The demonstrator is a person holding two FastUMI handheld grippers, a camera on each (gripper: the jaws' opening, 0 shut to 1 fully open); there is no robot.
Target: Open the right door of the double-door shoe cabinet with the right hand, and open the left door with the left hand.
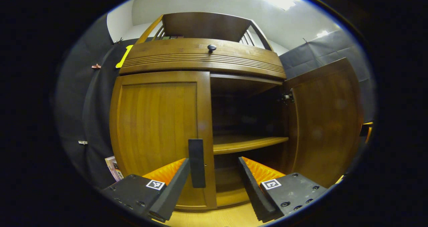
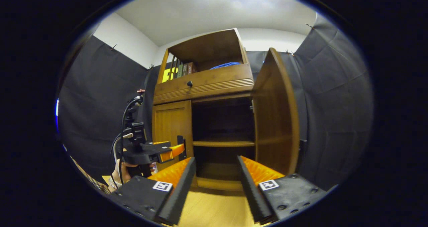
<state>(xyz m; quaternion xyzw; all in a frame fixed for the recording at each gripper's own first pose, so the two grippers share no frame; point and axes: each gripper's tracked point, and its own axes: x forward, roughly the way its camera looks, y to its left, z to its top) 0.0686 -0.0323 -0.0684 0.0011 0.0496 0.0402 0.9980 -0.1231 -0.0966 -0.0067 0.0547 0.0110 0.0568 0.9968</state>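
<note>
L gripper wide open, nothing held; aimed at dark vertical handle on inner edge of left door. Handle sits just beside L-hand finger, off-centre in gap, apparently not touching. Seen from right gripper view: L gripper close to handle, contact can't tell.
R gripper also wide, empty, backed off in front of open bay.
Right door swung fully out, shelf exposed. Left door shut, flush w/ frame. Est. task approx half done; L door remaining.
Risks:
- Off-centre closure → one finger lands first, slips off slim handle.
- Straight pull vs. hinge arc → pads slide, grip lost.
- Shallow grab at tips → handle pops out mid-swing.
- L door swinging out toward hand holding tool.
</note>
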